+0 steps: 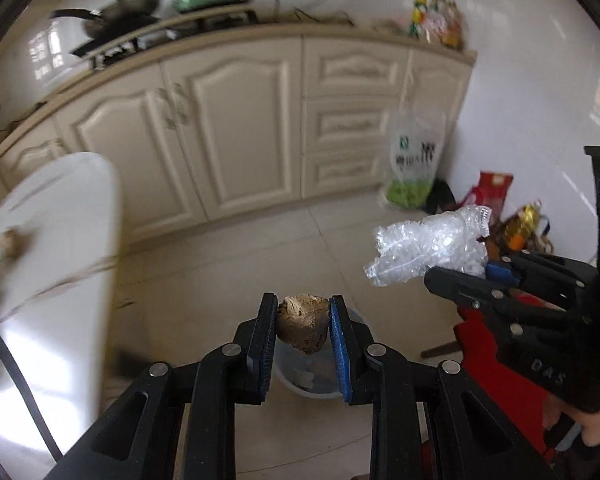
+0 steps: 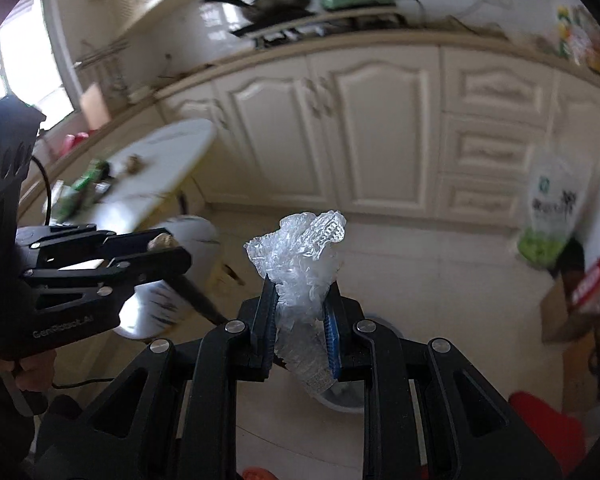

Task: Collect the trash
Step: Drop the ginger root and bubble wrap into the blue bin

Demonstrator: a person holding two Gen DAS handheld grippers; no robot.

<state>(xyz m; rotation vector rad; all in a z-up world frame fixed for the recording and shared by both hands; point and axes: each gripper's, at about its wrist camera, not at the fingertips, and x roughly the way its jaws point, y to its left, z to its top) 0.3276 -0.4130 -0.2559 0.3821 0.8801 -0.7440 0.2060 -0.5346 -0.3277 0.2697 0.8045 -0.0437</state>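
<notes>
Item one: my left gripper (image 1: 303, 312), pads clamped on a brown crusty lump (image 1: 302, 327), held above a pale bin (image 1: 316, 388) on the tiled floor. Item two: my right gripper (image 2: 300, 300), pads pinched tight on a crumpled clear plastic wrapper (image 2: 300, 248), also above that bin; in the opposite views its body reads "DAS", the left's "GenRobot.AI". Background: cream cabinets (image 1: 228, 128), hanging bag (image 1: 414, 160) with blurred, unreadable print.

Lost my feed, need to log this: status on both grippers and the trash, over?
Left gripper shut on brown lump. Right gripper shut on crumpled clear plastic. Grey bin on floor below the left gripper. Nothing in the way.
</notes>
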